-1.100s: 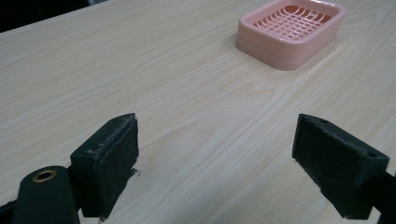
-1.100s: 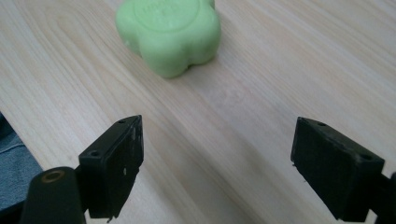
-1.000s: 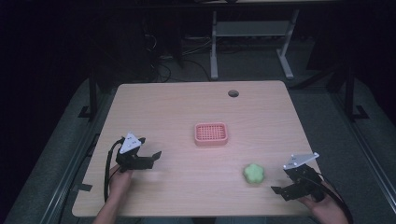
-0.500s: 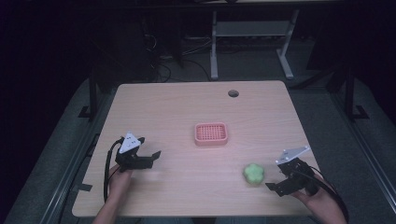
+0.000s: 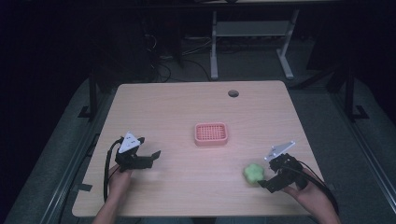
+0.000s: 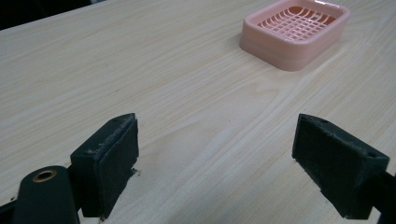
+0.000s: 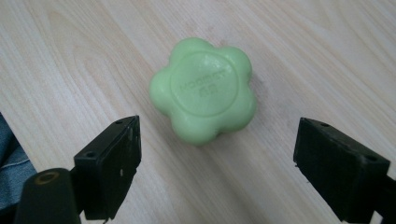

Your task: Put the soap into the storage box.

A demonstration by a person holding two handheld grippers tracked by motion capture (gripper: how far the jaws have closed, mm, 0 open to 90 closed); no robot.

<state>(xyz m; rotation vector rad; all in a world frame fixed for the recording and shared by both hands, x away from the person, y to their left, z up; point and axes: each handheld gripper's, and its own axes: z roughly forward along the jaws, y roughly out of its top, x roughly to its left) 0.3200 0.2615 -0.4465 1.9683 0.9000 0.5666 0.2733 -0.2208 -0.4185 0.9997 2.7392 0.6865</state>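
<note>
- At lower right of the high view, our right hand-held gripper (image 5: 268, 179), jaws apart, lines up on the green flower-shaped soap (image 7: 203, 96).
- Next we ease forward, straddle it and close.
- Lower left, our left hand-held gripper (image 5: 148, 158) waits agape on the worktop (image 5: 177, 107).

Right gripper (image 7: 217, 175): jaws wide apart, low over the bench (image 7: 327, 51). Green flower-shaped soap (image 7: 203, 90) lies flat just ahead, between the jaw lines, touching neither. Embossed lettering on top, unreadable.

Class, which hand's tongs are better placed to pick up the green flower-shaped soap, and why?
The right. The right tongs stand open with the green flower-shaped soap just ahead of the jaws. The left tongs sit far across the table, facing the pink soap dish.
</note>
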